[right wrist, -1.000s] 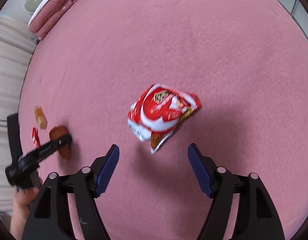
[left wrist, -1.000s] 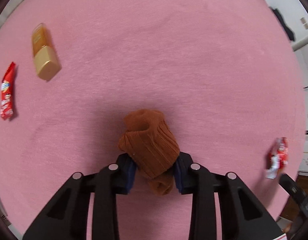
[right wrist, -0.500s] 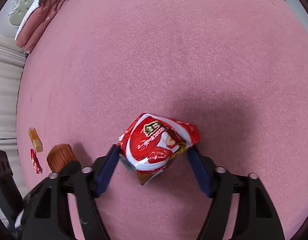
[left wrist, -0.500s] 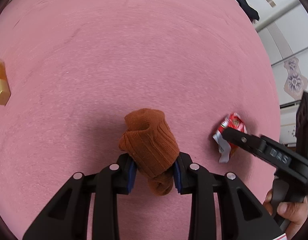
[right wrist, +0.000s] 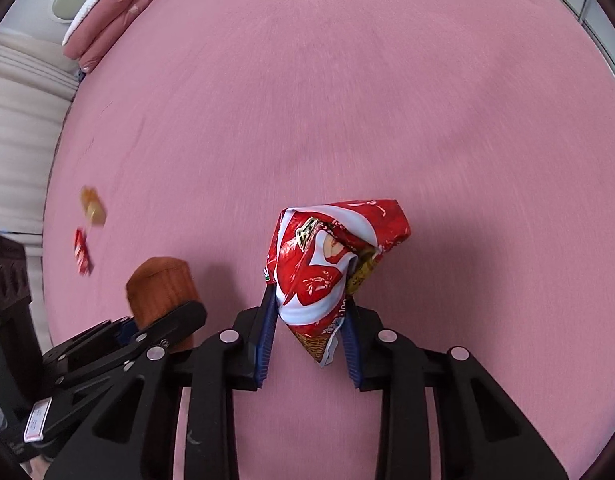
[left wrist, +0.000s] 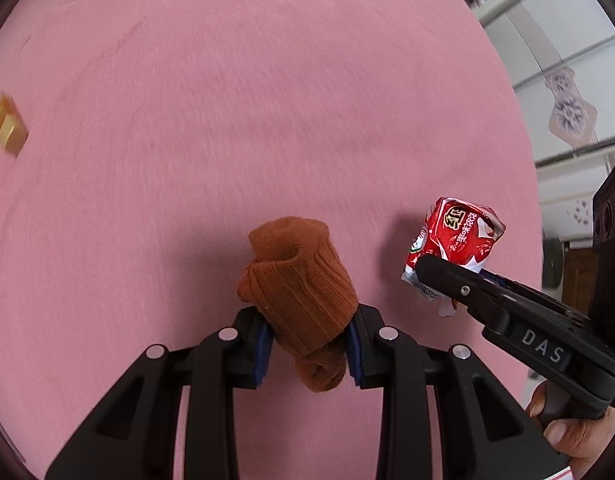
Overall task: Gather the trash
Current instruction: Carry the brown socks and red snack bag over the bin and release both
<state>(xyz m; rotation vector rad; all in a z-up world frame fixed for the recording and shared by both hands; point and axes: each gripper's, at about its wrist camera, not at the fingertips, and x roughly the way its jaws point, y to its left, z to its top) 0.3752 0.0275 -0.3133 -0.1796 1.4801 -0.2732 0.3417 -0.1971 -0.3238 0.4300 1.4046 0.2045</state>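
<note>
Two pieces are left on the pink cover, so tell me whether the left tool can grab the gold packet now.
Probably not. The left tool is shut on the brown sock, so its jaws are full. The gold packet lies far off, with bare pink cover between.

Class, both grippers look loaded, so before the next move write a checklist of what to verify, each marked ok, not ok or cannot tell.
1. Left gripper clamped on the brown sock: ok.
2. Right gripper, jaws just closing, pinching the red snack bag: ok.
3. Bag clear of the pink bedcover: cannot tell.
4. Trash left: gold wrapper, small red wrapper: not ok.
5. Bin in view: not ok.
</note>
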